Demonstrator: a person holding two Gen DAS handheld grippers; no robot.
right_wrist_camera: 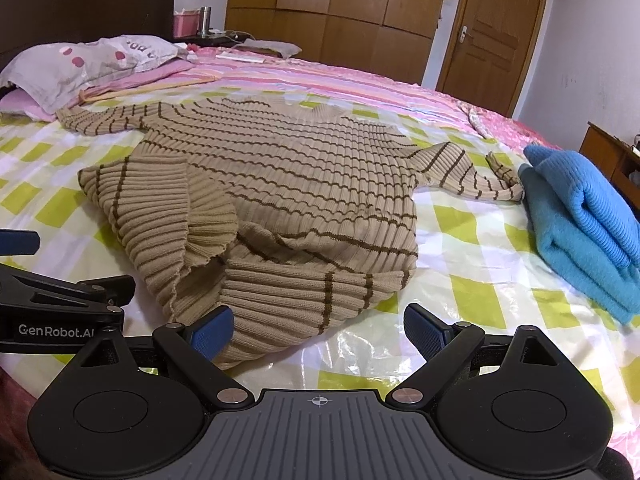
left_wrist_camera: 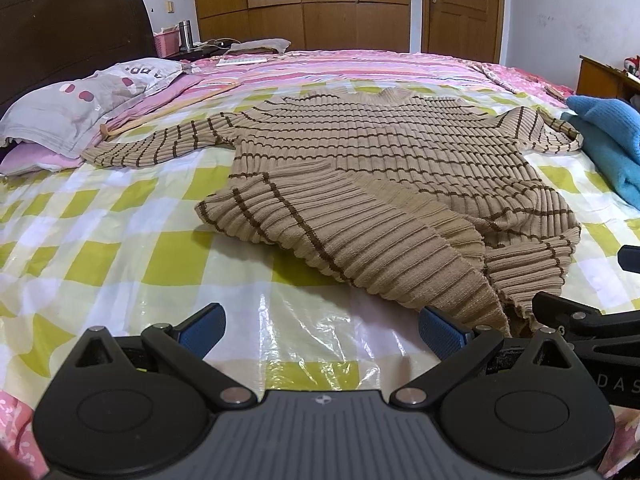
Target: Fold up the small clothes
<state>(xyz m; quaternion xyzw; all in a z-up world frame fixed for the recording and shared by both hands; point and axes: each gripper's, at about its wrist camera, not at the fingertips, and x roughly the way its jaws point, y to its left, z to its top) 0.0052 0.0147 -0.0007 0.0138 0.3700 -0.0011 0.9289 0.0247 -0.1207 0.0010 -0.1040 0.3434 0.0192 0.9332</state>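
Note:
A tan ribbed sweater with brown stripes (left_wrist_camera: 380, 152) (right_wrist_camera: 288, 176) lies on the checked plastic sheet (left_wrist_camera: 120, 240) over the bed, sleeves spread out, its hem rumpled and partly turned over at the near edge. My left gripper (left_wrist_camera: 320, 330) stands open just in front of the hem, its right pad touching the cloth's edge, nothing between the fingers. My right gripper (right_wrist_camera: 318, 330) is also open, with the hem's corner lying between its pads and over the left one. Each gripper's body shows at the edge of the other's view.
A folded blue garment (right_wrist_camera: 580, 220) (left_wrist_camera: 608, 140) lies to the right of the sweater. Pillows (left_wrist_camera: 80, 100) and a thin wooden stick (left_wrist_camera: 168, 112) lie at the far left by the dark headboard. Wardrobe, door and a nightstand with a flask stand beyond the bed.

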